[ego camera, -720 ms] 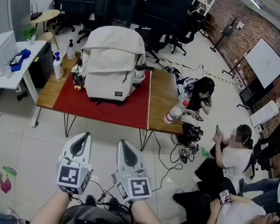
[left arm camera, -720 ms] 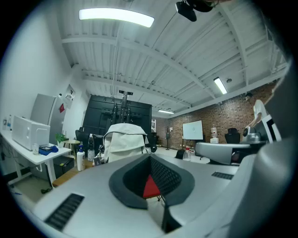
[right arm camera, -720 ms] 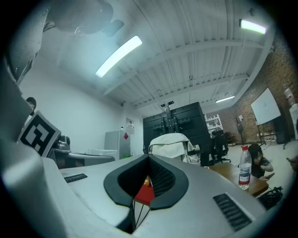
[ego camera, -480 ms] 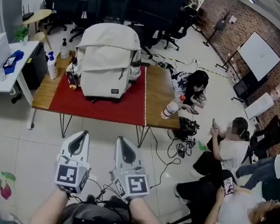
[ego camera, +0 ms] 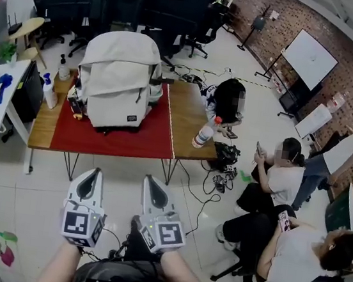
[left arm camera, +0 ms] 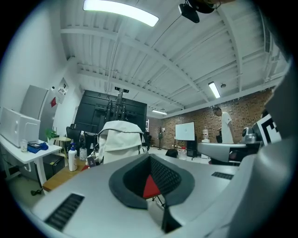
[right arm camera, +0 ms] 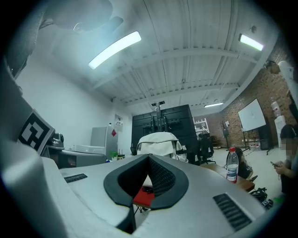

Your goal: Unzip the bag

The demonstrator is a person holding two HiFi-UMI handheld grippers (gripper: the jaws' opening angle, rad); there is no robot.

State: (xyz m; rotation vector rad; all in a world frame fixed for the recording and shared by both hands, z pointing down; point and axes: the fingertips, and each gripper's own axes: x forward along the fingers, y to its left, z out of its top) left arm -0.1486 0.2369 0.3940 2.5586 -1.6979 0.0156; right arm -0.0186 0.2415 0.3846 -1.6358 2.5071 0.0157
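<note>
Left gripper (ego camera: 93,174): jaws drawn together, nothing between them, pointing level. Well ahead of both sets of jaws, the cream fabric backpack (ego camera: 116,77) stands upright on a red mat (ego camera: 115,141) over the wooden table (ego camera: 187,116) — probably propped so its zip can be reached. Right gripper (ego camera: 150,181): also closed and empty, just beside the left — carried idle, I judge, since the bag is out of reach.

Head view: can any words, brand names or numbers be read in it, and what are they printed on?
No text is legible in any view.
Backpack: a small dark label low on its front, too small to read.
Bottle on the table: its label is too blurred to read.
Whiteboard: no writing can be made out.
</note>
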